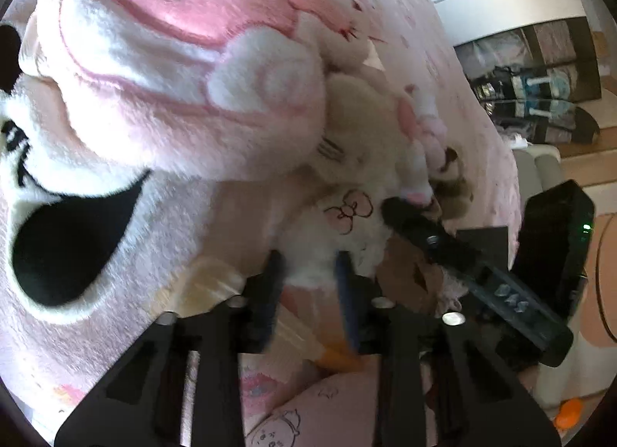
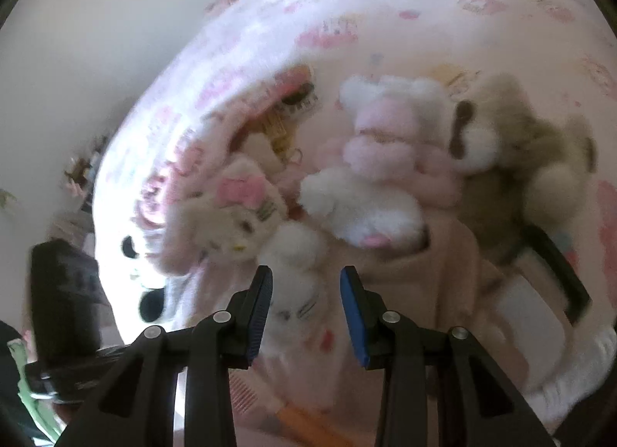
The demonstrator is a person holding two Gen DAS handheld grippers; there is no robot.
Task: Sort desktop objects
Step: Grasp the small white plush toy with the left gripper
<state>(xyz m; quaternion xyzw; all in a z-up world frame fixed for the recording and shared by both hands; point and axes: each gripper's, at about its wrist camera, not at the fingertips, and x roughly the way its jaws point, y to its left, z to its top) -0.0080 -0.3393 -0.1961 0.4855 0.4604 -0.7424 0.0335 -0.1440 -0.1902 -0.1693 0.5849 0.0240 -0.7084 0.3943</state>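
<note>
The left gripper [image 1: 310,285] is angled downward, pinched on a white plush toy [image 1: 339,223], while the right gripper [image 2: 306,308] is held part-open over the toys, nothing gripped.

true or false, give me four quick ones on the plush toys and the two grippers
1. The left gripper has white plush between its fingers. True.
2. The bedding is blue. False: it is pink.
3. A brown plush lies beside the pink-and-white plush. True.
4. The right gripper holds a book. False: its fingers stand apart over a white plush, with no book.
</note>
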